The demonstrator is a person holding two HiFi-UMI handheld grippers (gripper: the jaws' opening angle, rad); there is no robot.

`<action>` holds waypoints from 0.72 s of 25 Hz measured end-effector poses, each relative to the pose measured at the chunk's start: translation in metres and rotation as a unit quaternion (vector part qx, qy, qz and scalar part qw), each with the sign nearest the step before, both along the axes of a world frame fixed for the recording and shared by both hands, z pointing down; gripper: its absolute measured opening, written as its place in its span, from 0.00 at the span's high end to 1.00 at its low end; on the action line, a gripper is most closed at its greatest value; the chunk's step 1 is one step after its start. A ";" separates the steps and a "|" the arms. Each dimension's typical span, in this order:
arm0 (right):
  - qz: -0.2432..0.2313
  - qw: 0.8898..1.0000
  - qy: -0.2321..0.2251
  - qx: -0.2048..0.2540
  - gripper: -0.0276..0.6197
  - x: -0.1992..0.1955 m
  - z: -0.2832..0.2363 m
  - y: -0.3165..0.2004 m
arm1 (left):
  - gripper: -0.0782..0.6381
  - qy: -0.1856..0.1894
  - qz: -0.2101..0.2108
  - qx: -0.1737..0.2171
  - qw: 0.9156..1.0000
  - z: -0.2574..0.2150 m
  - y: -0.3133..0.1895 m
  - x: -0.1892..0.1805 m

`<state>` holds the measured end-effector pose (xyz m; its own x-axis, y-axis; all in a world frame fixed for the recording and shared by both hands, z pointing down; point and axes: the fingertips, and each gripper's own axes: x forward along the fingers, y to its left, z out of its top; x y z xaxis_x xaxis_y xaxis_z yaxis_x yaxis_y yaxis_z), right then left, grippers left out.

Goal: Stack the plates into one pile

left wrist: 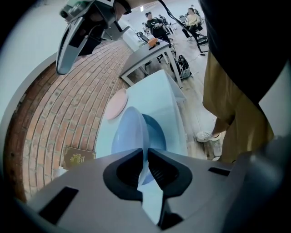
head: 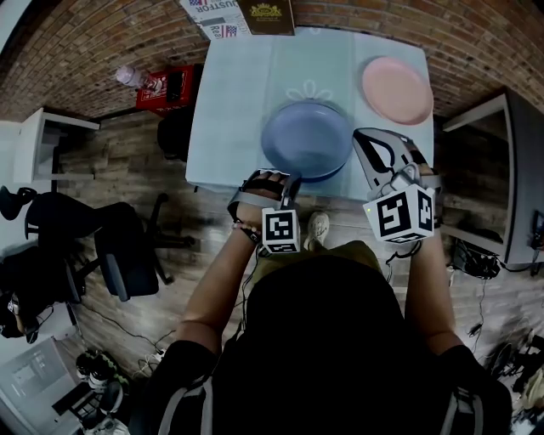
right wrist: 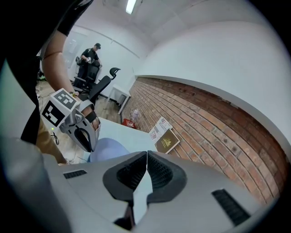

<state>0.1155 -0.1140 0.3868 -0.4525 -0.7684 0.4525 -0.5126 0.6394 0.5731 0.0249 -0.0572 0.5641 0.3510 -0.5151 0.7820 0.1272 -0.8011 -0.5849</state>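
A light blue plate (head: pixel 302 136) hangs tilted over the near middle of the pale blue table (head: pixel 229 93), and my left gripper (head: pixel 289 177) is shut on its near rim. In the left gripper view the pads (left wrist: pixel 159 169) press on that rim (left wrist: pixel 132 132), and a darker blue plate (left wrist: pixel 158 132) lies just under it. That lower plate shows as a dark crescent (head: pixel 331 172) in the head view. A pink plate (head: pixel 397 89) rests at the table's far right corner. My right gripper (head: pixel 364 136) hovers right of the blue plates, jaws together and empty (right wrist: pixel 146 157).
A brown book (head: pixel 266 15) and printed papers (head: pixel 212 13) lie at the table's far edge against the brick wall. On the floor to the left stand a red crate (head: pixel 170 85) and an office chair (head: pixel 127 246). A grey desk (head: pixel 510 170) stands at the right.
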 end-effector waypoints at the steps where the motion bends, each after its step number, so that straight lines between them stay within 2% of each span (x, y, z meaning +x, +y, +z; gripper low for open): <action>1: 0.000 1.000 -0.001 0.000 0.90 0.001 0.001 -0.001 | 0.82 -0.002 0.000 -0.002 1.000 0.003 0.000 0.000; 10: 0.000 1.000 -0.001 -0.008 0.90 0.006 0.007 -0.003 | 0.82 -0.023 -0.006 -0.028 0.999 0.035 0.002 -0.005; 18: 0.009 1.000 0.001 -0.011 0.90 0.013 0.009 -0.005 | 0.82 -0.027 -0.010 -0.043 0.999 0.050 0.002 -0.009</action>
<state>0.1281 -0.1190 0.3955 -0.4378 -0.7668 0.4695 -0.5231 0.6419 0.5606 0.0158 -0.0548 0.6138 0.2975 -0.4514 0.8413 0.1399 -0.8510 -0.5061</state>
